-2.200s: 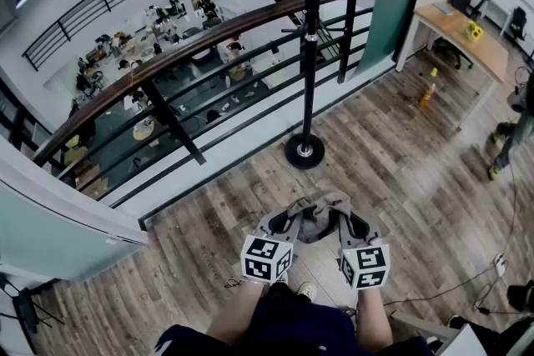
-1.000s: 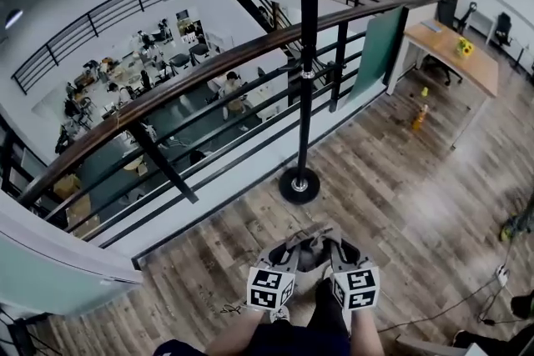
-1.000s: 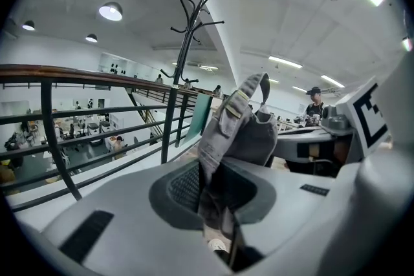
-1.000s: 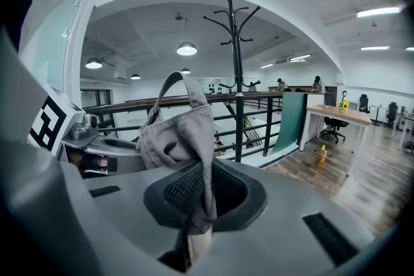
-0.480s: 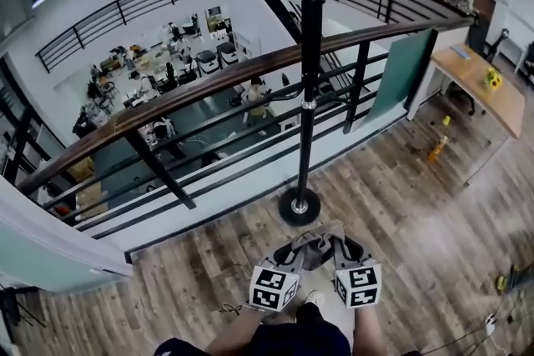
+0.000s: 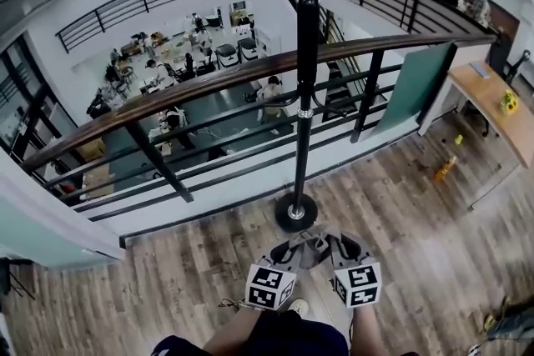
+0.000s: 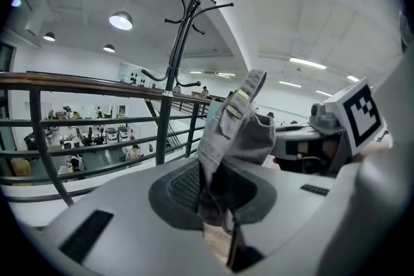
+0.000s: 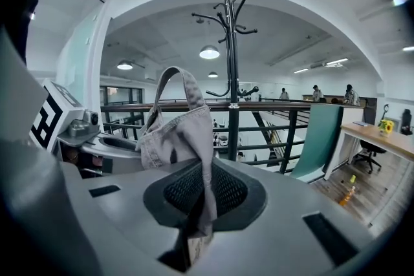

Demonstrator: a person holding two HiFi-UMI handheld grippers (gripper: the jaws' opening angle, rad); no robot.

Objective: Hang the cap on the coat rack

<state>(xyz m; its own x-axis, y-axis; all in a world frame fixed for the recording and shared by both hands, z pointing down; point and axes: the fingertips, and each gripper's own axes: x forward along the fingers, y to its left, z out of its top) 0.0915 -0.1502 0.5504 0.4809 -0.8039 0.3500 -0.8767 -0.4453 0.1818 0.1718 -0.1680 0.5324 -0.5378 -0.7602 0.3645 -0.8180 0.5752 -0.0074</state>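
The cap [image 6: 314, 245] is not yet hung: the left gripper [image 6: 285, 253] and right gripper [image 6: 345, 249] each pinch 1 edge in their jaws, near the coat rack [image 6: 302, 79] base, below its hooks.

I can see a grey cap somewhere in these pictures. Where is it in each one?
Head view: cap at bottom centre, below the coat rack base.
Left gripper view: cap at centre, right of the coat rack.
Right gripper view: cap left of centre, left of the coat rack.
Shared landmark: the black coat rack.
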